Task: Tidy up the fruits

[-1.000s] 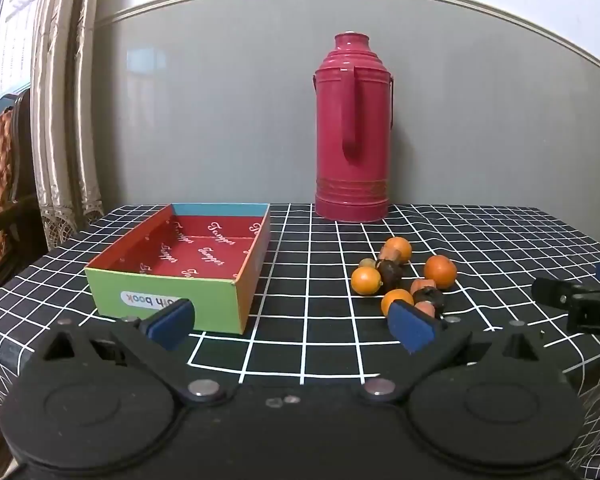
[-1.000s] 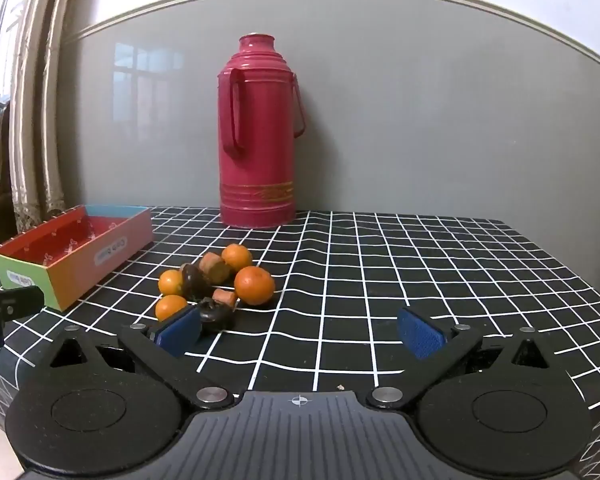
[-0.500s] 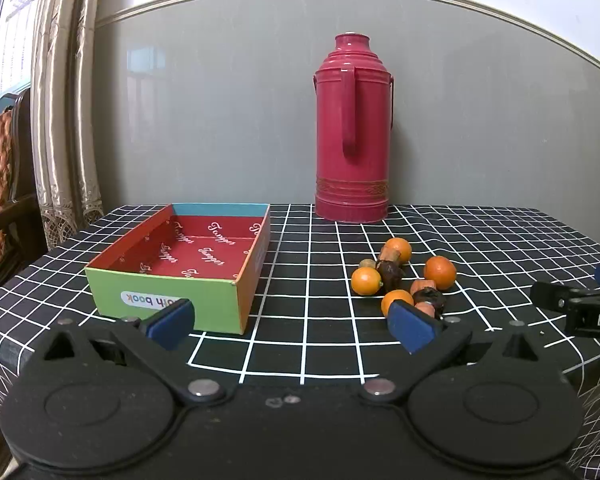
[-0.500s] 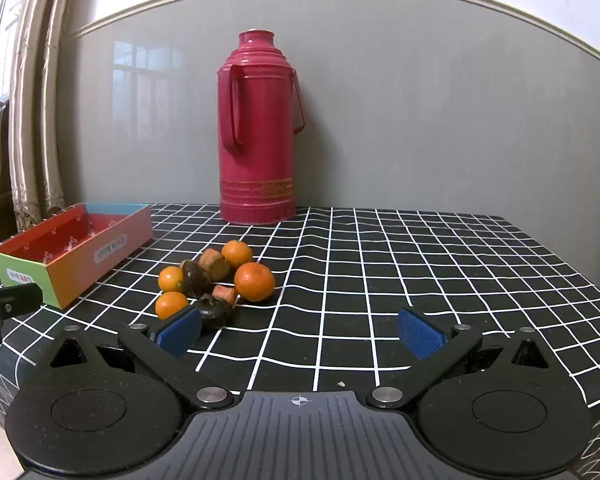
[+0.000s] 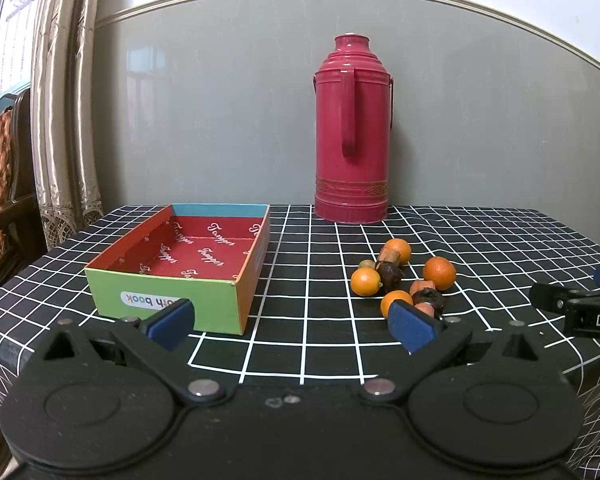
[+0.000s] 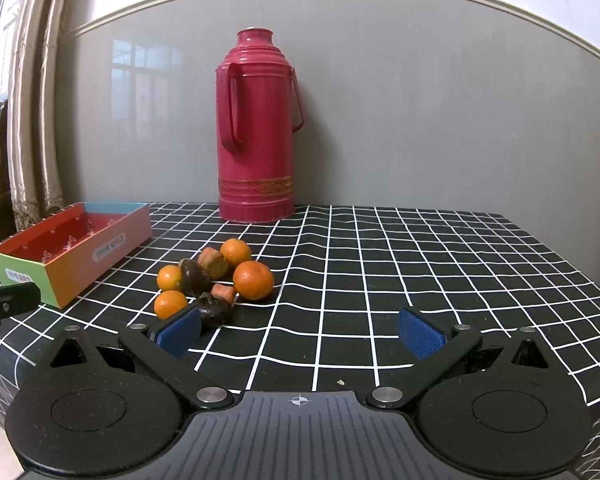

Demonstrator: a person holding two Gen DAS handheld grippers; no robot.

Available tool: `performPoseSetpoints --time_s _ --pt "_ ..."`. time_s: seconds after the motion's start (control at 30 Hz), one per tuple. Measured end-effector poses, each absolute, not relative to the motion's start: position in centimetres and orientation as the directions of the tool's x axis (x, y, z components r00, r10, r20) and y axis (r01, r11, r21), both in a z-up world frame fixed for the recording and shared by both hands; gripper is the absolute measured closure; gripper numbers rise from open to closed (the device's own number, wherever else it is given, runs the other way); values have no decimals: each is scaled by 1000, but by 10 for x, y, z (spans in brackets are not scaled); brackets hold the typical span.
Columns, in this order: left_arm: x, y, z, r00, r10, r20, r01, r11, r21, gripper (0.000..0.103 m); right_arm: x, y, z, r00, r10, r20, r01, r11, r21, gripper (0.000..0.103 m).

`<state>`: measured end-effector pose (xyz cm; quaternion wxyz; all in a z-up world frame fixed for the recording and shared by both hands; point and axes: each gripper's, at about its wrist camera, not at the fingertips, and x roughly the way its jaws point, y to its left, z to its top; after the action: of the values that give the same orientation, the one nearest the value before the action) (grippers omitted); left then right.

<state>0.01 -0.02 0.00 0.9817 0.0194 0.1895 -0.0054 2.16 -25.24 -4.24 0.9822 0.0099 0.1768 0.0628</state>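
Note:
A pile of fruit lies on the checked tablecloth: several small oranges (image 5: pixel 439 273) (image 6: pixel 253 280), dark round fruits (image 5: pixel 389 273) (image 6: pixel 213 311) and brownish pieces (image 6: pixel 213 263). An empty colourful cardboard box (image 5: pixel 180 264) (image 6: pixel 72 248) with a red inside stands left of the pile. My left gripper (image 5: pixel 292 322) is open and empty, low at the table's front, between box and pile. My right gripper (image 6: pixel 300 332) is open and empty, just right of the pile; its left pad is close to a dark fruit.
A tall red thermos (image 5: pixel 352 132) (image 6: pixel 256 128) stands at the back against the grey wall. Curtains and a wooden chair (image 5: pixel 0 200) are at the left, beyond the table edge. The black-and-white checked tablecloth (image 6: pixel 420 264) stretches to the right.
Both grippers have eased slightly; the view of the fruit and box has shifted only a little. Jaws remain open. Nothing on the table has moved.

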Motion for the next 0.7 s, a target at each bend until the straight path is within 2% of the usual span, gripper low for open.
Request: performPoseSetpoints --time_s 0.7 --pt "0 0 1 928 -4 -372 18 999 36 6 22 -253 -43 927 127 -352 -120 992 41 0"
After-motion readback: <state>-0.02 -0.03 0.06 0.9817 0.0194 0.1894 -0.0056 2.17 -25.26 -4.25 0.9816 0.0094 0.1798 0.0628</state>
